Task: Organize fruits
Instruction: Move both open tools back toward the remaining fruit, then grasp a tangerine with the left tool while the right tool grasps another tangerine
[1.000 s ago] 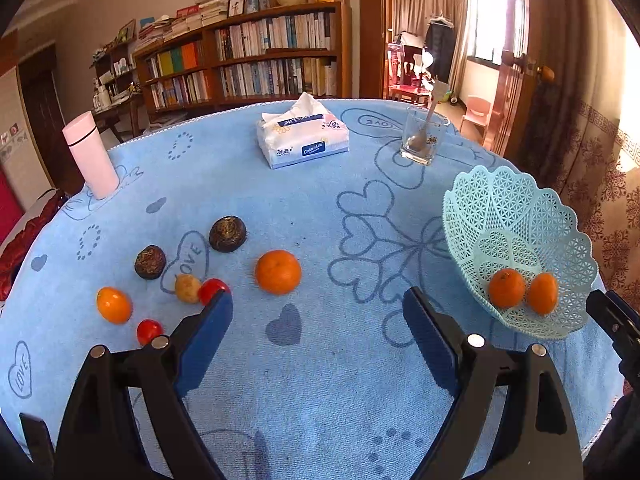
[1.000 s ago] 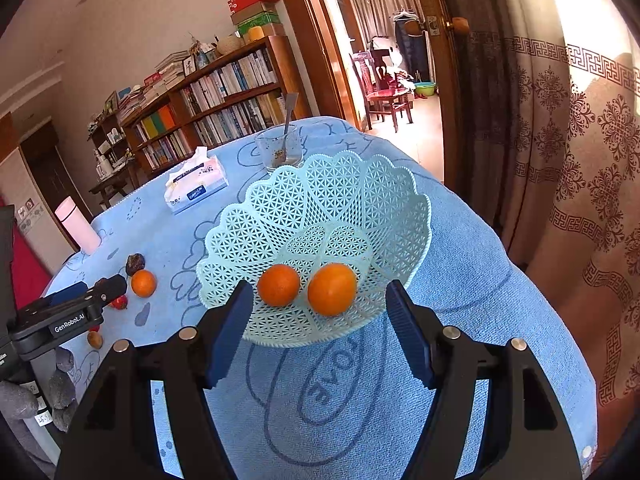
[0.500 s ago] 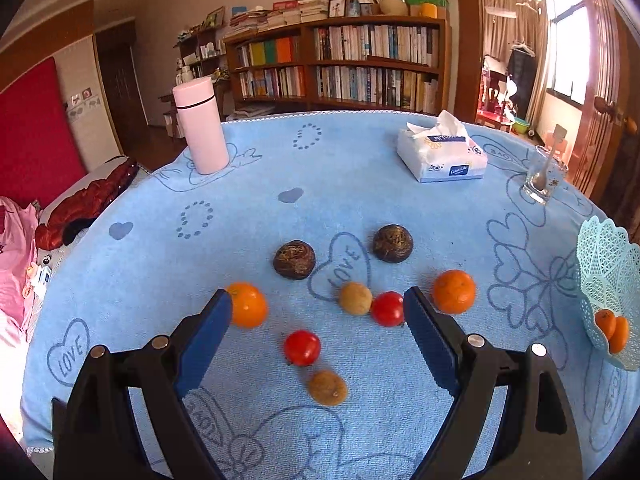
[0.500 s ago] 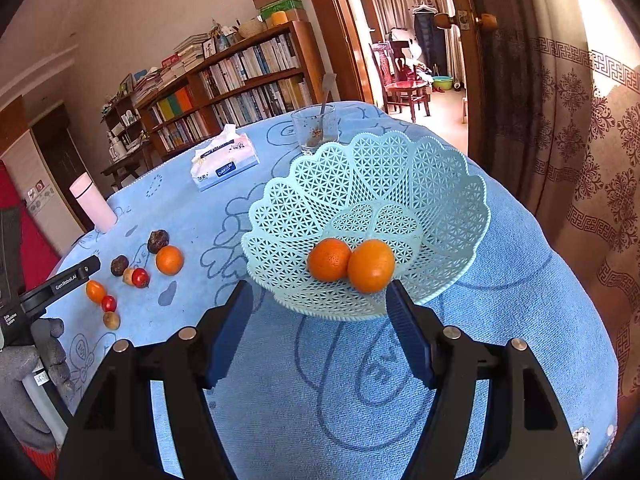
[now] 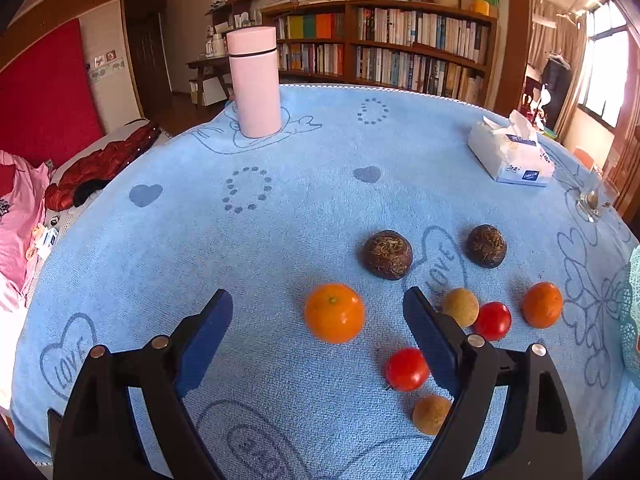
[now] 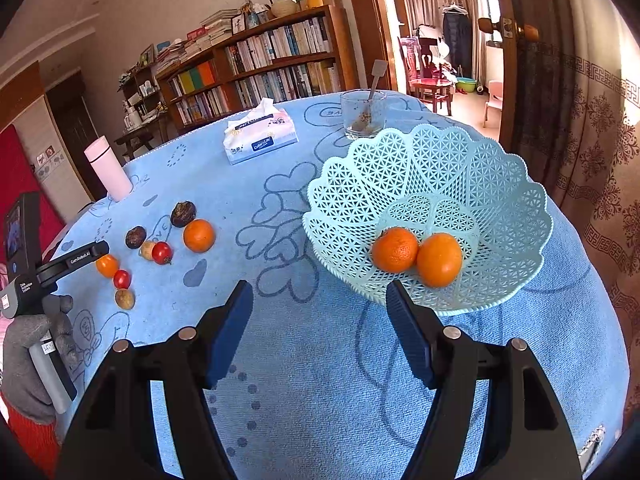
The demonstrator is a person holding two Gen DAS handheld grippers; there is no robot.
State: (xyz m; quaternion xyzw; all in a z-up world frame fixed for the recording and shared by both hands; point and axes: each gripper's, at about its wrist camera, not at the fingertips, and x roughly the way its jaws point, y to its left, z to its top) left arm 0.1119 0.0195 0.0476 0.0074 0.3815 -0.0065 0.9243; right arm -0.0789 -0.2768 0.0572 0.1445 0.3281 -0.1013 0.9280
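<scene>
Loose fruit lies on the blue cloth. In the left wrist view an orange [image 5: 334, 313] sits just ahead of my open, empty left gripper [image 5: 318, 316], between its fingertips. Beside it are two red tomatoes [image 5: 407, 368], two small tan fruits [image 5: 460, 306], two dark brown fruits [image 5: 387, 254] and a second orange [image 5: 542, 310]. In the right wrist view a mint lattice basket [image 6: 500, 200] holds two oranges [image 6: 416, 254]. My right gripper [image 6: 320, 316] is open and empty, just in front of the basket's near left rim.
A pink flask [image 5: 254, 82] stands at the far left of the table. A tissue pack [image 5: 512, 156] and a glass with a spoon [image 6: 363, 114] stand at the far side. The table edge drops off at left, toward red and pink bedding.
My left gripper swung left, from facing the basket to facing the loose fruit, and closed in on the leftmost orange. My right gripper drew back and left from the basket.
</scene>
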